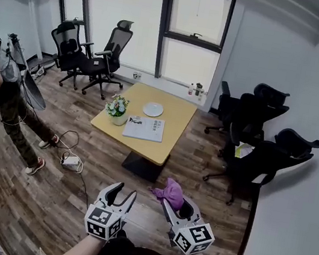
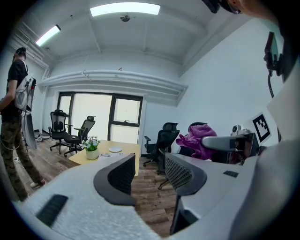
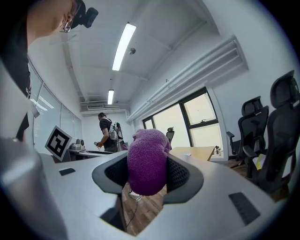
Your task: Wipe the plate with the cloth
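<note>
A white plate [image 1: 153,109] lies on the yellow table [image 1: 170,133] far ahead, towards its back edge; it shows small in the left gripper view as well [image 2: 115,149]. My right gripper [image 1: 175,207] is shut on a purple cloth [image 1: 171,192], which bulges out between its jaws [image 3: 147,161]. My left gripper [image 1: 122,196] is open with nothing between its fingers [image 2: 123,174]. Both grippers hang low in front of me over the wooden floor, well short of the table.
On the table also stand a flower pot [image 1: 117,110] and a flat white sheet with a keypad-like block [image 1: 143,128]. Black office chairs [image 1: 260,147] crowd the right side, two more stand by the window [image 1: 90,53]. A person [image 1: 4,90] walks at left; cables and a power strip [image 1: 71,161] lie on the floor.
</note>
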Tool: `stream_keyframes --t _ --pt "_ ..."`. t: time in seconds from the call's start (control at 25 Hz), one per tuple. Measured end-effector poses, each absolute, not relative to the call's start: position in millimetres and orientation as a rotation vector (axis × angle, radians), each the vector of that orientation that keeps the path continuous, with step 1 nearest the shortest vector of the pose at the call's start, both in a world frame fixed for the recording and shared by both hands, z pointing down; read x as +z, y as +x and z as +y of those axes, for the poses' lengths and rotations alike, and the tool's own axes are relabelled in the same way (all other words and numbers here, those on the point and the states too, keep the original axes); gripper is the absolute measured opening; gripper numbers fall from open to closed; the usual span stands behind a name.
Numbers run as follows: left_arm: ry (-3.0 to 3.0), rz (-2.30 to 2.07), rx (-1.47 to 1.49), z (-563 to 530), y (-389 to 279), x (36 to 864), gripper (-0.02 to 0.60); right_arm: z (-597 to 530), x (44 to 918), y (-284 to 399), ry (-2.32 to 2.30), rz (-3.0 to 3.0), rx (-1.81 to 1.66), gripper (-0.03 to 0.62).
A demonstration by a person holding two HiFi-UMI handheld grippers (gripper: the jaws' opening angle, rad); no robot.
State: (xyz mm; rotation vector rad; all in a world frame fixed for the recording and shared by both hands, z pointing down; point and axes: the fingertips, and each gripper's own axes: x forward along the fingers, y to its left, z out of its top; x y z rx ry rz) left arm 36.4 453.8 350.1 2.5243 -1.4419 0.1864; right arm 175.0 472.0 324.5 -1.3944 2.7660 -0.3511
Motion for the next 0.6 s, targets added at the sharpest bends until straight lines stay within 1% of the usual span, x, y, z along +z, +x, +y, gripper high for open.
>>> stream_keyframes --t 0.32,0.6 --pt "2.523 -1.426 0.172 410.1 18.3 359.6 0.201 428.8 334.5 157.5 -1.408 2.794 -0.37 0.187" --pt "2.534 -1.466 0.116 323.8 -37.6 349.1 0.201 347.3 322.6 110.1 -1.407 2.828 -0.308 0.187"
